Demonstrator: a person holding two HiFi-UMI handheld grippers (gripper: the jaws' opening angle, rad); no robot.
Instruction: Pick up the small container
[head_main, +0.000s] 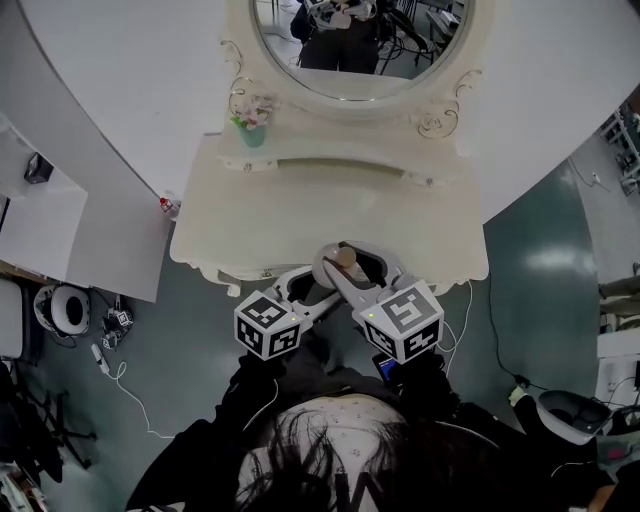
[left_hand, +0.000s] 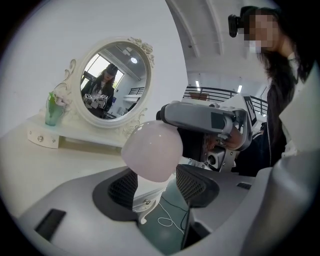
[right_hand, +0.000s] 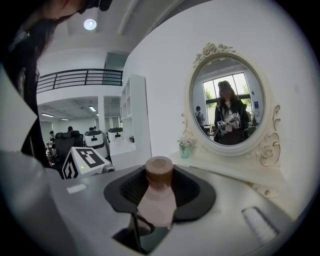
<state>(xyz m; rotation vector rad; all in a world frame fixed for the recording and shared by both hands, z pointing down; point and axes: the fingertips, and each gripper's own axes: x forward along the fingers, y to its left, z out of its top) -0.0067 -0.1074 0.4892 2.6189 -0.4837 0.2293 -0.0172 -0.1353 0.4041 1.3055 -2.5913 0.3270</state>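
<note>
Right gripper (right_hand: 160, 187) clamps the small container (right_hand: 158, 172), left gripper (left_hand: 157, 181) gapes at its base; we hold firm, lifting level

The small container (right_hand: 158, 201) is pale pink with a brown cap; the left gripper (left_hand: 157, 185) and right gripper (right_hand: 161, 186) are grey with black ribbed pads (left_hand: 121, 189) and black-and-white square-marker cubes (head_main: 268, 325). The dressing table (head_main: 260, 222) is cream with scrolled ornament on its mirror frame (right_hand: 272, 145), the vase (head_main: 252, 136) at its far left mint green with pink flowers (head_main: 256, 108), and the floor (head_main: 540, 260) dark green.
</note>
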